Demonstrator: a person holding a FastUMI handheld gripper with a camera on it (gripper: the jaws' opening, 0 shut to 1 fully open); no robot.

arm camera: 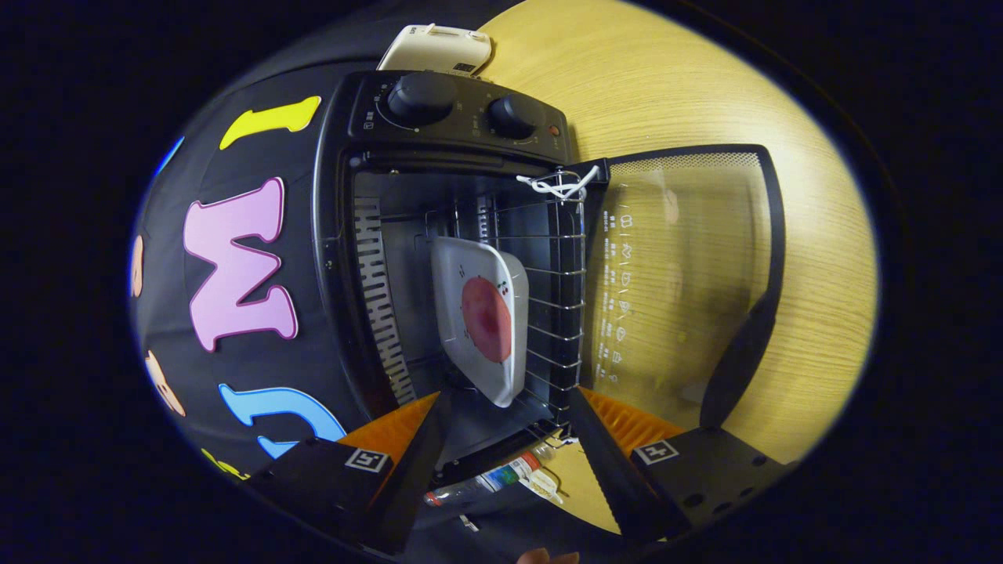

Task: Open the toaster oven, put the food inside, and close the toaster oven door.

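On the wooden desk (705, 86), the toaster oven (439, 235) stands with its glass door (682, 274) swung fully open. I see the plate (479, 317) of food (486, 319) already on the wire rack (558, 305) inside. My gripper (508, 439) hangs before the opening, fingers apart and empty. In my judgement, catching the door's edge carelessly could shove the oven along the desk.

White plate (479, 319) with pink food (487, 319) sits on the rack inside open toaster oven (439, 117).
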